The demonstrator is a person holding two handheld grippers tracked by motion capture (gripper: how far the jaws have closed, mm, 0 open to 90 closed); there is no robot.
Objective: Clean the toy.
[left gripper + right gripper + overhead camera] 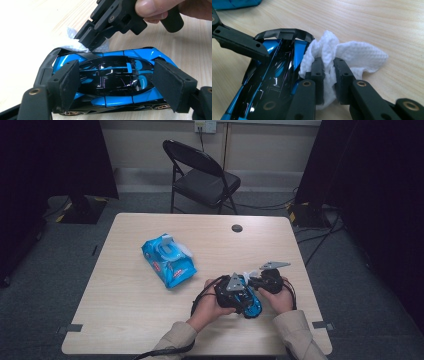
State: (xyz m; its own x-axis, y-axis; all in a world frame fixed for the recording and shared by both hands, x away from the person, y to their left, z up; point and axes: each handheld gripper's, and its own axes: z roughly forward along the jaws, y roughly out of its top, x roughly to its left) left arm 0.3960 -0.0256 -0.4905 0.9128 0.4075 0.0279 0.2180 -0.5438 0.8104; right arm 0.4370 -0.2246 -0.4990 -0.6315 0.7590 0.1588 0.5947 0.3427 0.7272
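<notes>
Your right gripper [329, 72] is clamped on a white wipe [352, 55], pressed against one end of the blue toy car [105, 80]. Your left gripper [115, 85] pinches the car across its sides, near the table's [150, 320] front edge. Push too hard and the glossy car may slip from those pads, or the wipe may slip free.

High view overhead — gripper views close, sharing car [107, 82].
</notes>
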